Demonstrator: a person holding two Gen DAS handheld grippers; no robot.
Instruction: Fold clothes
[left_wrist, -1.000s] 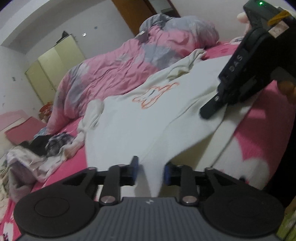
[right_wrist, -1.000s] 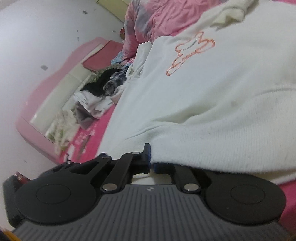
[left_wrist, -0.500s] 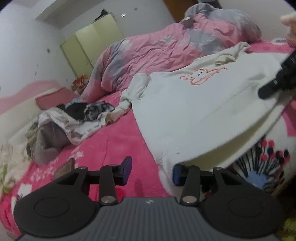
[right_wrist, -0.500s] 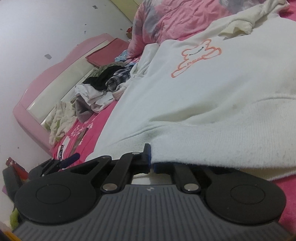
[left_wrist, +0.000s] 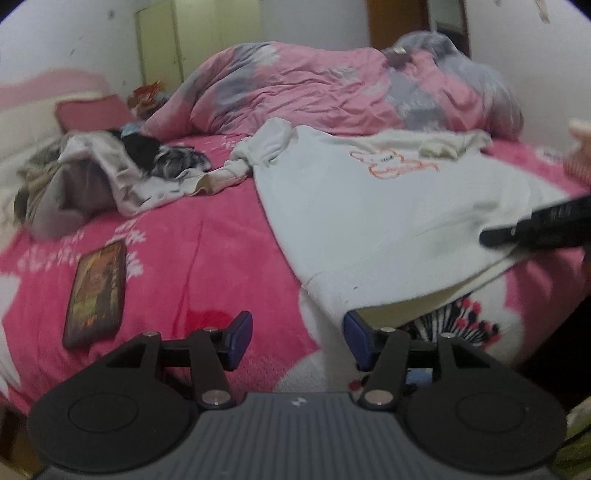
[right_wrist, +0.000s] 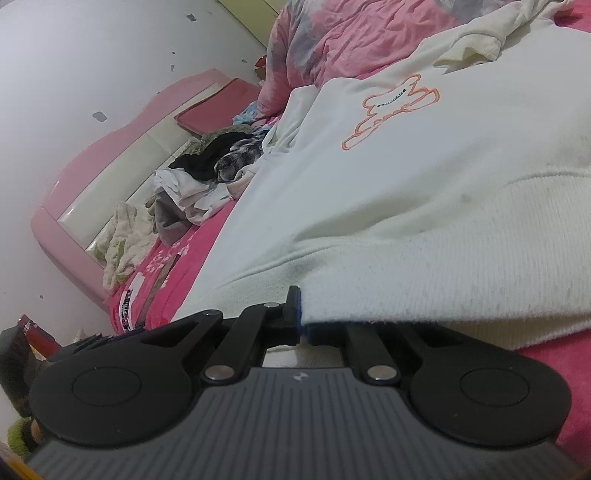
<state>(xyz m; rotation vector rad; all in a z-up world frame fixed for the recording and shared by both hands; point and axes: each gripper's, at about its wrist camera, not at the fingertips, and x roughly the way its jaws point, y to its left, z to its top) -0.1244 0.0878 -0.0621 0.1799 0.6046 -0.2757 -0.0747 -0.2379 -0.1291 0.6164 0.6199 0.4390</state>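
Note:
A white sweatshirt (left_wrist: 373, 206) with an orange bear outline lies spread on the pink bed, hem toward me. My left gripper (left_wrist: 297, 341) is open just short of the hem's left corner, nothing between its blue pads. In the right wrist view the same white sweatshirt (right_wrist: 424, 166) fills the frame, and my right gripper (right_wrist: 302, 314) is shut on its ribbed hem. The right gripper's black body (left_wrist: 543, 225) shows at the right edge of the left wrist view, resting on the sweatshirt.
A phone (left_wrist: 96, 291) lies on the pink blanket (left_wrist: 192, 258) to the left. A heap of other clothes (left_wrist: 110, 173) sits further back left. A pink and grey duvet (left_wrist: 332, 88) is piled behind. The pink headboard (right_wrist: 122, 162) runs along the wall.
My left gripper has let go of the hem corner, opened wider and pulled back to the left and lower. The right gripper has stayed shut on the hem.

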